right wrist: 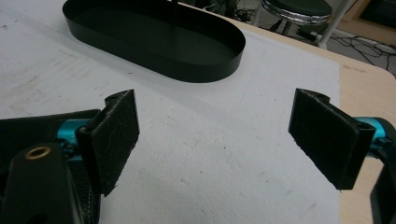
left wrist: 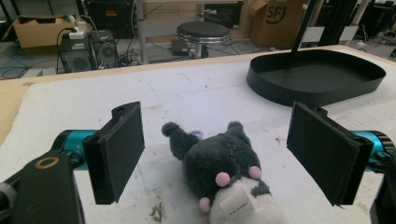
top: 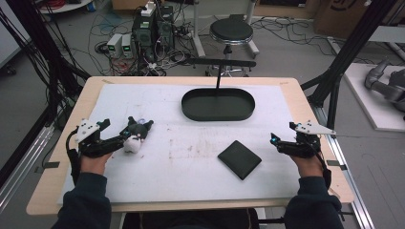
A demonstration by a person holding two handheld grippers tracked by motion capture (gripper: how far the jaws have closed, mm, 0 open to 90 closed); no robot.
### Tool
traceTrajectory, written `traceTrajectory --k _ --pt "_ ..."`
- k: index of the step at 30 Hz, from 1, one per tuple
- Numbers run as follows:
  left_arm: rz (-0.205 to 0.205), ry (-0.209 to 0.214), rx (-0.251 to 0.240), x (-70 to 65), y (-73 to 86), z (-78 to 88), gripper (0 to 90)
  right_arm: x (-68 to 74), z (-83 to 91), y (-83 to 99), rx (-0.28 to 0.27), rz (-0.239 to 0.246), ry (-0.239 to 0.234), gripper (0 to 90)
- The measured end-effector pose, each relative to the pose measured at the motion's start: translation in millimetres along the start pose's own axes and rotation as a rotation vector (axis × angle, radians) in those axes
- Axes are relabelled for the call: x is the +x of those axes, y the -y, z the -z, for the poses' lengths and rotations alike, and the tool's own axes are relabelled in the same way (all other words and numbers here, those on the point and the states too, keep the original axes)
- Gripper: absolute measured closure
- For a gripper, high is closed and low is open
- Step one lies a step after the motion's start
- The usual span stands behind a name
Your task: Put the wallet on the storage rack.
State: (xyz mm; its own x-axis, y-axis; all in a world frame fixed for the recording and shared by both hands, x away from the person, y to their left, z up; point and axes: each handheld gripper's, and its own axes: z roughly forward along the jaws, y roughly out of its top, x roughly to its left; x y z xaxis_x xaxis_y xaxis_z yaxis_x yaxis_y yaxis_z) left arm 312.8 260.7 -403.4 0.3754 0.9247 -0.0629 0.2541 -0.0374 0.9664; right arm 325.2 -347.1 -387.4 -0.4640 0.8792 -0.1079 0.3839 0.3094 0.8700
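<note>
A small grey and white plush toy lies on the white mat at the left. In the left gripper view the plush toy sits low between the two wide-apart pads, and neither pad touches it. My left gripper is open around it. A flat black square wallet lies right of the mat's middle. My right gripper is open over bare mat to the right of the wallet, with nothing between its pads. A black oval tray stands empty at the back centre.
The white mat covers most of the wooden table. A thin black post rises behind the tray. Beyond the table are a stool, computers with cables and black frame posts.
</note>
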Motion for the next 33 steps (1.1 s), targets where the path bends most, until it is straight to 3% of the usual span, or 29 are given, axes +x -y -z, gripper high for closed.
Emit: traceTrajectory --k 18,21,27,33 --pt "0.01 -0.003 0.011 0.3 1.1 -4.2 19.2 0.9 -3.5 3.4 0.01 -0.004 -0.037 16.6" --pt "0.006 0.0 0.012 -0.4 1.2 -5.0 19.5 3.8 -5.5 4.0 0.023 0.014 -0.107 26.0" --pt "-0.007 0.018 0.03 -2.2 2.5 -8.5 20.1 14.8 -17.9 6.9 0.092 0.044 -0.229 31.8" --pt "-0.009 0.023 0.03 -2.2 2.2 -8.7 20.8 33.3 -38.2 11.9 0.174 0.042 -0.377 36.5"
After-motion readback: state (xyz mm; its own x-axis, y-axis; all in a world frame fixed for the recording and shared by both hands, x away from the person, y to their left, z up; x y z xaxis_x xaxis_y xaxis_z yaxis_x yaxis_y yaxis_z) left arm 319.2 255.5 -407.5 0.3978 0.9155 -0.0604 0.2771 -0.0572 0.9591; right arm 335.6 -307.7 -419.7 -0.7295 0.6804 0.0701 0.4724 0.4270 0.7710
